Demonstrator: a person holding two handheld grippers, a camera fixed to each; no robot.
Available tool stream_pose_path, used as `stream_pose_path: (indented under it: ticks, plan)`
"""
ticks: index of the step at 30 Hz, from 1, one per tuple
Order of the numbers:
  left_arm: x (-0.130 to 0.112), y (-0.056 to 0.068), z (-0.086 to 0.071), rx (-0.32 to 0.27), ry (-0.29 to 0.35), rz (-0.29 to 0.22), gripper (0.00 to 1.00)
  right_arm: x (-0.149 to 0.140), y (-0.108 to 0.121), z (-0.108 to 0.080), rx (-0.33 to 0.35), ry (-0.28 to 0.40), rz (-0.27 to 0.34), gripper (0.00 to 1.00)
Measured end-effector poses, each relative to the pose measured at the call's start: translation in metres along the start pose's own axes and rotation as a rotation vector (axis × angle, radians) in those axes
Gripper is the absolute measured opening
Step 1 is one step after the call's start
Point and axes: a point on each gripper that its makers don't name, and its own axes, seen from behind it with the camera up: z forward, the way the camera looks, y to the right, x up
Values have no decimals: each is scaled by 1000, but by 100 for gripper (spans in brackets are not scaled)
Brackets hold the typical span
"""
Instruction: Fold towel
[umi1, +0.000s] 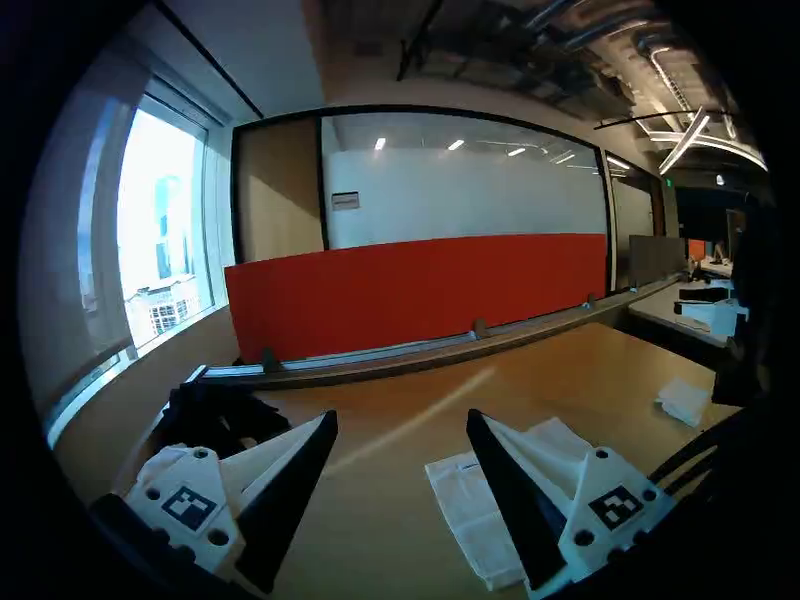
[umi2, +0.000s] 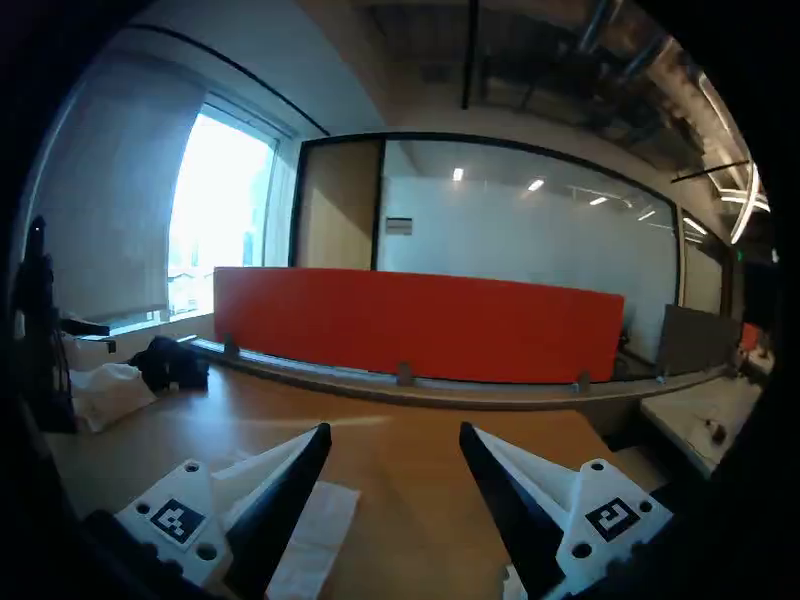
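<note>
A white towel (umi1: 470, 495) lies flat on the wooden table (umi1: 560, 375), partly under the right finger of my left gripper (umi1: 400, 425), which is open and holds nothing. In the right gripper view the same white towel (umi2: 320, 530) shows beneath the left finger of my right gripper (umi2: 395, 435), also open with nothing between its fingers. Both grippers hover above the table, fingers pointing toward the red divider.
A red divider panel (umi1: 420, 290) runs along the table's far edge. A black object (umi2: 172, 365) and a white cloth heap (umi2: 105, 392) sit at the far left. Another small white cloth (umi1: 685, 400) lies at the right. A window (umi1: 160, 240) is on the left.
</note>
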Motion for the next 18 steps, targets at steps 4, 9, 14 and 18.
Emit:
stream_pose_path:
  ticks: [4,9,14,18]
  plan:
    - [-2,13,5,-35,-27,12,96,4,-13,-3,58,-41,-29,100]
    - [-9,27,5,-88,-71,29,96,2,-26,-6,128,-101,-61,100]
    - [-22,37,2,-133,-120,29,96,-11,-41,-12,207,-171,-90,100]
    - [-40,48,-1,-173,-172,26,96,-30,-53,-17,269,-239,-122,100]
